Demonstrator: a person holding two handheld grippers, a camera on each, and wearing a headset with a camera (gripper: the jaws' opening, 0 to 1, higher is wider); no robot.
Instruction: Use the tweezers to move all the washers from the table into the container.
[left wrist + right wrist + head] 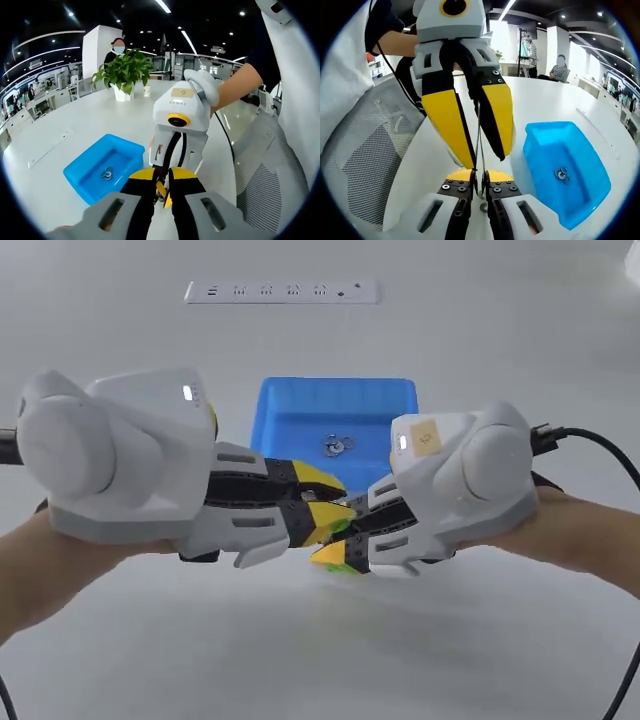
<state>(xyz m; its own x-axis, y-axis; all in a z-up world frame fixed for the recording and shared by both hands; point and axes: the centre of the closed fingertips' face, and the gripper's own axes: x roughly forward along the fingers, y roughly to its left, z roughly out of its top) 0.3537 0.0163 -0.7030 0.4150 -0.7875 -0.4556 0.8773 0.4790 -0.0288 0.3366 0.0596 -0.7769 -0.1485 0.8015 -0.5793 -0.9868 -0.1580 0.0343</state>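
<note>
My two grippers meet tip to tip above the white table, just in front of the blue container (300,405). The thin metal tweezers (479,145) run between the left gripper's (487,162) yellow fingers down into the right gripper's (479,181) jaws. Both grippers look shut on them. In the head view the left gripper (338,508) comes in from the left and the right gripper (335,540) from the right. A few washers (338,445) lie inside the container (580,145). A small grey ring (483,206), seemingly a washer, lies on the table under the right jaws.
A white power strip (283,291) lies at the far edge of the table (320,640). A black cable (610,455) trails from the right gripper. A potted plant (124,75) stands further along the table. A mesh chair (365,150) is beside the table.
</note>
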